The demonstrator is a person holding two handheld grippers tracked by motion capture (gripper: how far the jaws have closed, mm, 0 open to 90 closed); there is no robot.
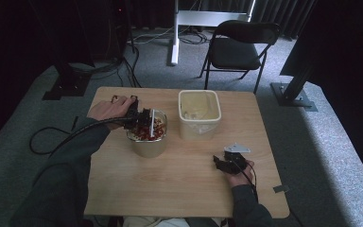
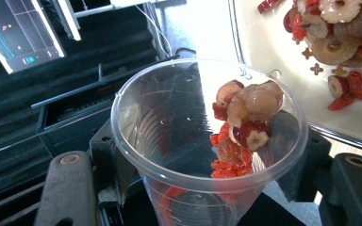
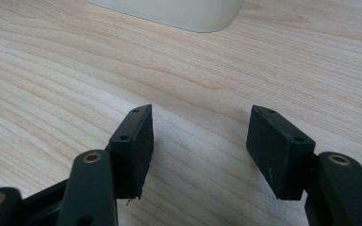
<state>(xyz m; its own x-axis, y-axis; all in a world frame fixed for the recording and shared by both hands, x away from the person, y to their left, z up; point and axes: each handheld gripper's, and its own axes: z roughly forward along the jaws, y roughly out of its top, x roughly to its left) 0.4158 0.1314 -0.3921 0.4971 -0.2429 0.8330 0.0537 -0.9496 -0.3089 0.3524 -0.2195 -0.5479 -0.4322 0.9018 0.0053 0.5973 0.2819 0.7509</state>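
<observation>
A: Start with the high view. What is on the table?

B: A wooden table (image 1: 179, 175) carries two containers. The left gripper (image 1: 142, 120) sits over a clear container (image 1: 147, 137) full of red and pale pieces, and a cream tub (image 1: 199, 115) stands just beside that on the right. The right gripper (image 1: 224, 163) hovers low near the table's front right, well apart from both containers. A black folding chair (image 1: 238, 47) stands on the floor beyond the table.

A: And the left gripper view?

B: Its jaws are closed on a clear plastic cup (image 2: 207, 141), one black jaw pressing each side. The cup is tilted, and a clump of dried fruit (image 2: 245, 122), with red berries and pale brown rounds, lies against its lower wall near the rim. At the upper right more of the same fruit lies in the clear container (image 2: 264, 52), which is just beyond the cup's rim.

A: The right gripper view?

B: The right gripper (image 3: 200, 141) has its jaws spread wide with nothing between them, just above the bare wood (image 3: 75, 70). The base of the cream tub (image 3: 179, 12) shows at the top edge.
</observation>
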